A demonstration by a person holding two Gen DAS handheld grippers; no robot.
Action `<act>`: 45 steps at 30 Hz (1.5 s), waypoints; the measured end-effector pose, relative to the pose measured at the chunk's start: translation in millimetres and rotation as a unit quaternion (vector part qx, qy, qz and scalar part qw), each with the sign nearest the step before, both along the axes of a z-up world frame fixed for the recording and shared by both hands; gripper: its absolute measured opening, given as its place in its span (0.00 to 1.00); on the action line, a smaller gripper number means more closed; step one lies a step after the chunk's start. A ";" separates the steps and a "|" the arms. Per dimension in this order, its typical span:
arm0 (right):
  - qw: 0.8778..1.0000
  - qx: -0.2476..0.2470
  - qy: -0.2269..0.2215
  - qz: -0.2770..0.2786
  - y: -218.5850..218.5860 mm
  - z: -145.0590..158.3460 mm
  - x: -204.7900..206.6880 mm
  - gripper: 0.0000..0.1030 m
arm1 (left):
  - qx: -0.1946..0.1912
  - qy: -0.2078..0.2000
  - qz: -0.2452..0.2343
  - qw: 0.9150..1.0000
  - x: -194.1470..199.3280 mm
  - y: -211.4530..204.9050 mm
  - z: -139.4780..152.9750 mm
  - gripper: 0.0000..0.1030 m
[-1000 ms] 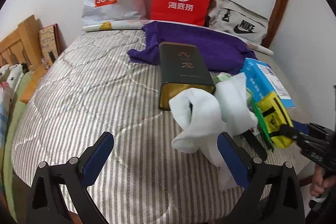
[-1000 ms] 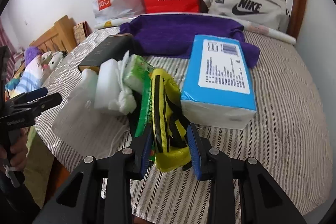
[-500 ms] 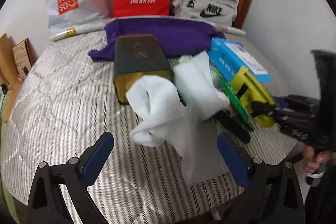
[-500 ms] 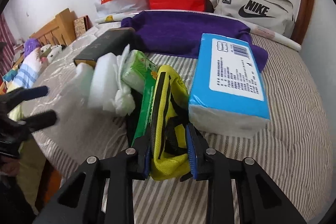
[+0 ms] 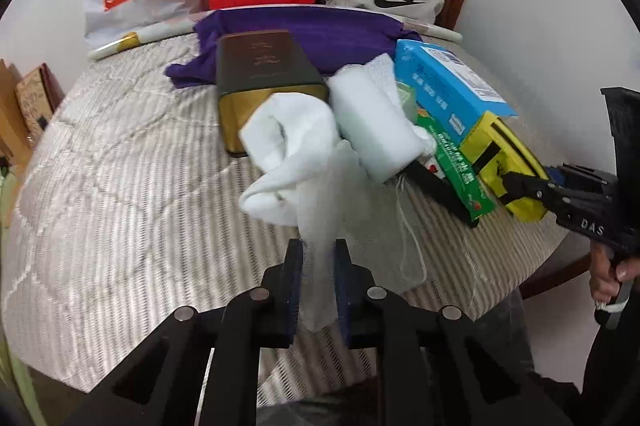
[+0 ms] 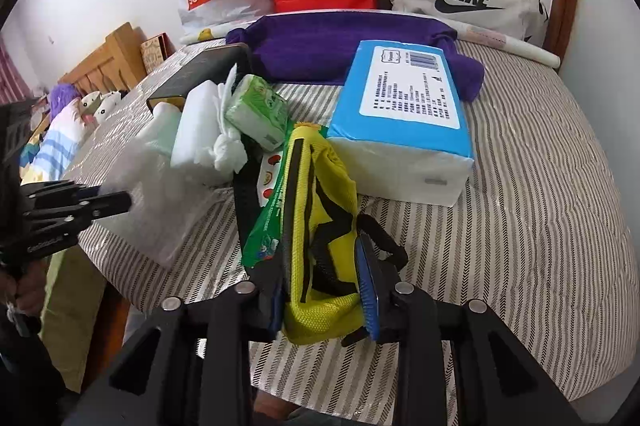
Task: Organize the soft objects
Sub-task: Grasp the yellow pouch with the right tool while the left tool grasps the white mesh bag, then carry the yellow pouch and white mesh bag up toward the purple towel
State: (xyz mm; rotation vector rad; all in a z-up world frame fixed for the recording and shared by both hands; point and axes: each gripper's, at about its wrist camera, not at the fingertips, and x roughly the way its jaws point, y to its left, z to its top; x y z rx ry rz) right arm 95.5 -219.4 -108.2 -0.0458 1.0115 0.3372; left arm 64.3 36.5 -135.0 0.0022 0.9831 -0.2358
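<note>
Left gripper (image 5: 317, 280) just closed on sheer white mesh bag (image 5: 320, 226); right gripper (image 6: 325, 290) clamped on yellow fabric pouch (image 6: 316, 226). Both beside blue tissue pack (image 6: 404, 114); sorting judged barely begun.

Black tongs (image 5: 316, 290), blue pads (image 5: 343, 290)

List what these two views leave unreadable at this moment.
- Sheer mesh bag, left wrist view: translucent and blurred; its lower end is hidden behind the left claw.
- Yellow pouch, right wrist view: its contents are enclosed.
- Dark tin, left wrist view: front end covered by white cloth.
</note>
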 end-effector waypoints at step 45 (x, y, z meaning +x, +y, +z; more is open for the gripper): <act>0.998 0.015 -0.006 -0.056 -45.3 -12.5 -17.2 0.20 | 0.059 -0.027 -0.039 0.997 -5.7 -35.3 -29.4 0.46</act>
